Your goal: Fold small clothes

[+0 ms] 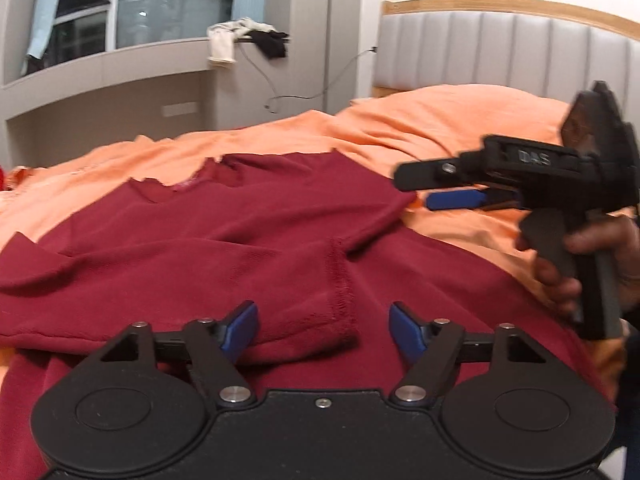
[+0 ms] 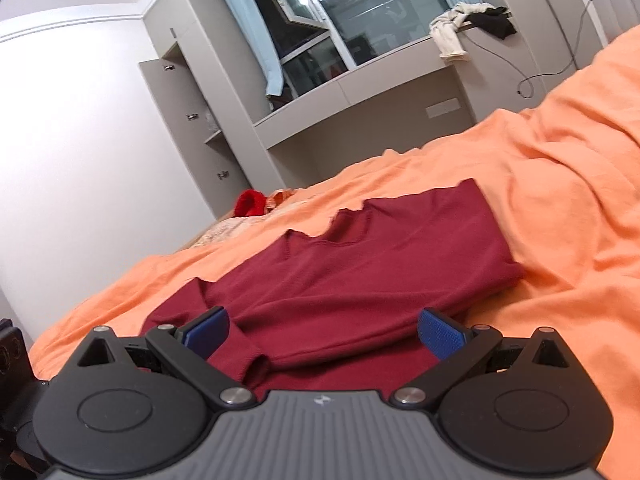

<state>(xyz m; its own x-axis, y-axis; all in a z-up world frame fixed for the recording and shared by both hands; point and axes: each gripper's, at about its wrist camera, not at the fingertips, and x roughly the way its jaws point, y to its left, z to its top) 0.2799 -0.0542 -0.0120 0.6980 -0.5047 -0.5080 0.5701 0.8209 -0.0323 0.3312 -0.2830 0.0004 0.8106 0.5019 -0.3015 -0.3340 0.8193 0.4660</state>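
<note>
A dark red long-sleeved top (image 1: 208,240) lies spread on the orange bedsheet (image 1: 460,120), one sleeve folded across its body with the cuff (image 1: 320,320) nearest me. My left gripper (image 1: 322,330) is open and empty, its blue pads either side of that cuff, just above the cloth. My right gripper (image 1: 436,192) shows in the left wrist view, held by a hand above the sheet beside the top's right edge. In the right wrist view the top (image 2: 380,256) lies ahead and the right gripper (image 2: 324,334) is open and empty over its near edge.
A padded grey headboard (image 1: 500,48) stands behind the orange pillow (image 1: 460,116). Grey built-in cabinets and a window ledge (image 2: 360,92) with white and black clothes (image 2: 464,24) line the far wall. A bright red item (image 2: 250,203) lies at the bed's far end.
</note>
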